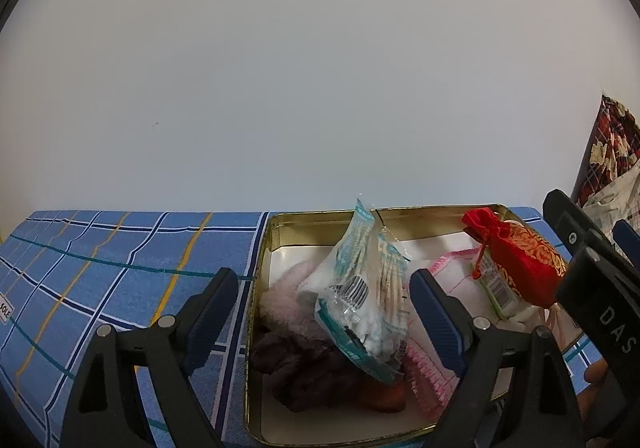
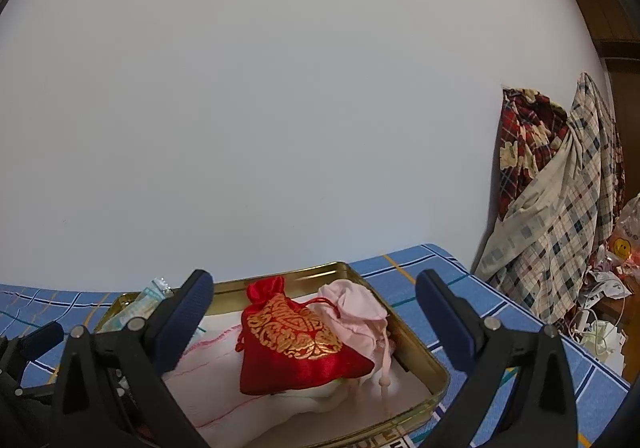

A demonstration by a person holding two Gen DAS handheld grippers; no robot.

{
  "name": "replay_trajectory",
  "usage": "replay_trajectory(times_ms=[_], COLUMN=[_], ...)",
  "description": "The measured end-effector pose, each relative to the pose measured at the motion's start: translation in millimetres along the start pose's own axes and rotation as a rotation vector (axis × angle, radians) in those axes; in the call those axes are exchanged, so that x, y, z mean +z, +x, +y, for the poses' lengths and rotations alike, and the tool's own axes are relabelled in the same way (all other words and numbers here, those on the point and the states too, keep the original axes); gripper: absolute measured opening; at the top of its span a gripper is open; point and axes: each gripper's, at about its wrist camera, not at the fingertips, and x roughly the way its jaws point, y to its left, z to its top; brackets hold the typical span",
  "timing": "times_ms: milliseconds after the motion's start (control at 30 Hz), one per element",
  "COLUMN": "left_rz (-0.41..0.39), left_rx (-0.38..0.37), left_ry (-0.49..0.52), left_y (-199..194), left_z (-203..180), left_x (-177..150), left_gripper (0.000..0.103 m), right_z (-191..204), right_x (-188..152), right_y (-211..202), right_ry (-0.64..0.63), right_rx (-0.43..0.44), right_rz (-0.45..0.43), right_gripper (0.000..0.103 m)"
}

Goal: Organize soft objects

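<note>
Satin red pouch point(image 2: 296, 344) with gold print lies in a gilt tin point(image 2: 424, 360); crinkly barcoded packet point(image 1: 360, 300) alongside. Both tools, left tool point(image 1: 324, 312) and right tool point(image 2: 316, 324), gape empty.

A plain white wall point(image 2: 280, 108) rises behind the blue checked tabletop point(image 1: 120, 248); plaid cloths point(image 2: 560, 188) hang far right.

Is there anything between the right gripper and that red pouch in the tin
Nothing visible. The right gripper is open, and the red pouch lies just ahead between its fingers, on top of the other soft things in the gold tin. A pink pouch sits behind it, touching it, not in front.
</note>
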Motion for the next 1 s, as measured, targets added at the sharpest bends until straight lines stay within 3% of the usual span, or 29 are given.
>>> replay_trajectory(times_ms=[433, 1000], left_rz=[-0.082, -0.128], left_rx=[0.003, 0.006], left_ry=[-0.012, 0.015], left_y=[-31, -54], left_z=[12, 9], left_x=[-11, -21], left_gripper=[0.089, 0.090], right_z=[0, -7], right_x=[-1, 0], right_y=[-20, -72], right_ry=[0.011, 0.004], right_rx=[-0.011, -0.048], right_rz=[-0.046, -0.202], right_gripper=[0.103, 0.103])
